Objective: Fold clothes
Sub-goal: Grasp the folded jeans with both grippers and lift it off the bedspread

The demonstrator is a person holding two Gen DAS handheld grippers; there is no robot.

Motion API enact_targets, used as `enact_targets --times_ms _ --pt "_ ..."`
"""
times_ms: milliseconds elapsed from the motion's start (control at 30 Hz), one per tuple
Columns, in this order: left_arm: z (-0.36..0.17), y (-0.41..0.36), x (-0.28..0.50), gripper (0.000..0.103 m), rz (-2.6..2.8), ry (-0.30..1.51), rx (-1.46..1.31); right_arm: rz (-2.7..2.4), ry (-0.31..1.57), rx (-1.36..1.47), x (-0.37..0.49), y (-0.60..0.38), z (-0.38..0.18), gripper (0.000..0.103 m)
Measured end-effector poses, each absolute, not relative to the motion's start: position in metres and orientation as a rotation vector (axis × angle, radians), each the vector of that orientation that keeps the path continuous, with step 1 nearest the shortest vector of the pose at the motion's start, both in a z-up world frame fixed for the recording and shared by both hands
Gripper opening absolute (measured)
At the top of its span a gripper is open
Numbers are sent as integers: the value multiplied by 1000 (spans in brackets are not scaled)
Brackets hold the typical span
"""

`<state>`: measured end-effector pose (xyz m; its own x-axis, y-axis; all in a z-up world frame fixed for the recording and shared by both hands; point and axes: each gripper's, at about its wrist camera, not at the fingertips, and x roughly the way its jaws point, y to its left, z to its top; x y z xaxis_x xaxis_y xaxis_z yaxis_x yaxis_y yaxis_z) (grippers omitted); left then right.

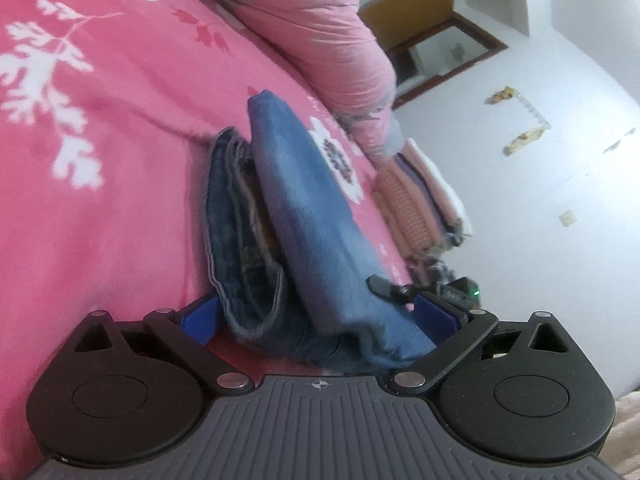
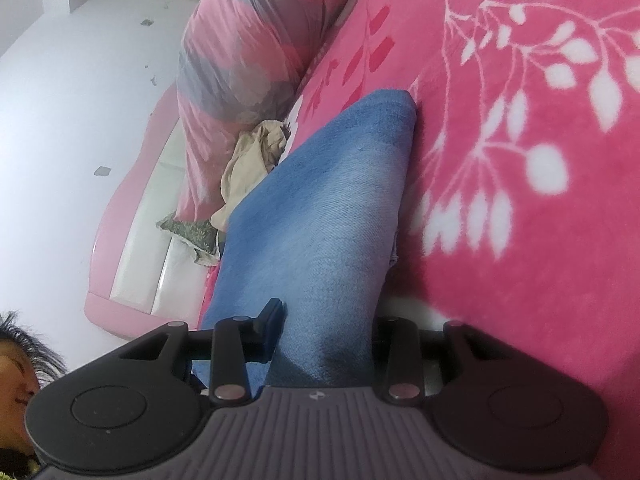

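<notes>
Folded blue jeans point(image 1: 304, 216) lie on the pink flowered bed cover point(image 1: 100, 160). The folded bundle fills the gap between the blue fingers point(image 1: 196, 316) of my left gripper point(image 1: 316, 312), which is shut on it. In the right wrist view the top layer of the jeans point(image 2: 320, 208) stretches away over the bed cover point(image 2: 520, 240). My right gripper point(image 2: 326, 324) is shut on its near end; one black finger point(image 2: 272, 320) presses on the cloth and the other is hidden behind it. The right gripper's finger point(image 1: 384, 286) also shows on the jeans in the left wrist view.
A rolled pink and grey quilt point(image 1: 312, 28) point(image 2: 240, 48) lies along the bed's far side. A stack of folded clothes point(image 1: 424, 196) sits by the wall. A crumpled beige garment point(image 2: 256, 160) lies near the pink headboard point(image 2: 132, 240). A person's head point(image 2: 20, 360) shows at the lower left.
</notes>
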<state>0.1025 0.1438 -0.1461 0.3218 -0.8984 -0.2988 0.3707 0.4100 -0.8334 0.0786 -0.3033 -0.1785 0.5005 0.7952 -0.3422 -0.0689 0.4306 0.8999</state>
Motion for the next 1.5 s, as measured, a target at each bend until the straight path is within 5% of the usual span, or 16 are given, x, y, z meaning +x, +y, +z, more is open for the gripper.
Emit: enact_targets --times_ms 633,1033,1500 --pt "-143 120 164 94 -939 1084 -650 659 831 968 73 -301 -181 38" --pt "-142 91 195 103 -894 1149 -604 713 828 967 77 -307 -181 38" --pt "-115 73 145 99 -817 1118 -698 788 890 935 82 -318 -159 32"
